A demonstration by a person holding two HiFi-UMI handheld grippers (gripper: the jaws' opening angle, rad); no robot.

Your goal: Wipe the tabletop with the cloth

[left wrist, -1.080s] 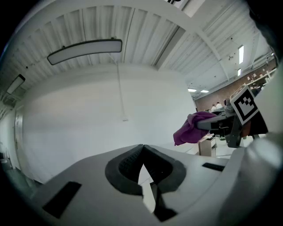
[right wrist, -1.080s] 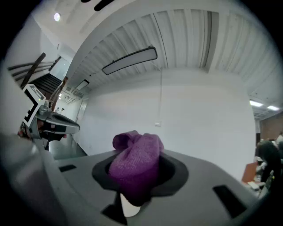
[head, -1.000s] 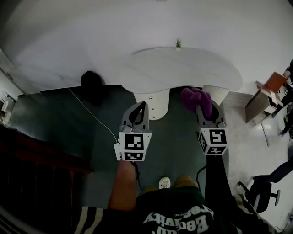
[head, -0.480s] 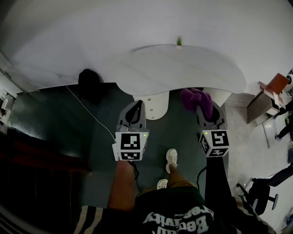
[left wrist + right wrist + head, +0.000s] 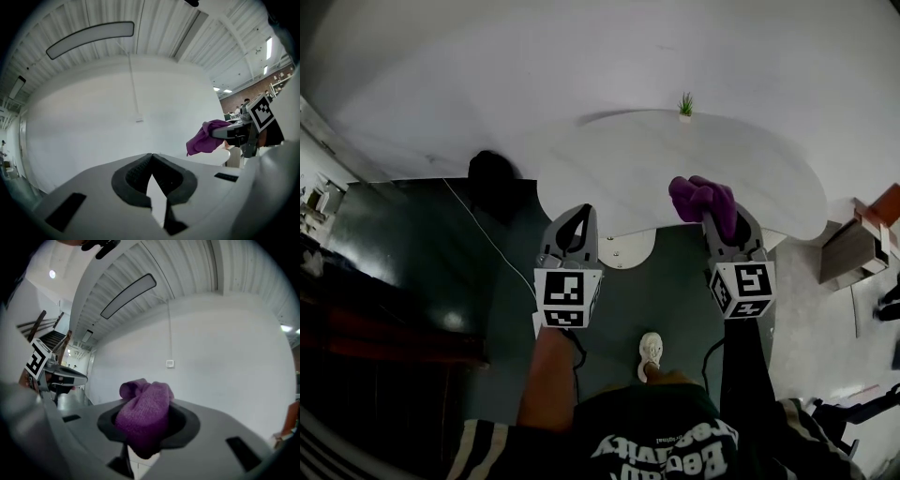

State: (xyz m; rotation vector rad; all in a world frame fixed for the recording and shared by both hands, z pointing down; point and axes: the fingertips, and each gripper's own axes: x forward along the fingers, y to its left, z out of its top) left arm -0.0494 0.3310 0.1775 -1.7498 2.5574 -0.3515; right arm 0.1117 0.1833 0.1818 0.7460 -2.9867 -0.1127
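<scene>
Forearms reach up from the bottom of the head view, side by side and near level, yours: bare on the left, dark-sleeved on the right. One white shoe shows on the dark floor between them.

Your left gripper, centre-left, points up-frame with its jaw tips pressed together and nothing between them; only a thin wedge of gap shows lower down in its own view.

Your right gripper, centre-right, is clamped on the purple cloth. The cloth bunches out past the jaws and hangs over the near edge of the white tabletop; whether it touches the surface, you cannot tell.

At the table's far edge, top centre, a small pot holds a green plant.

A black object sits on the floor at the table's left, a white cable trailing from beside it.
</scene>
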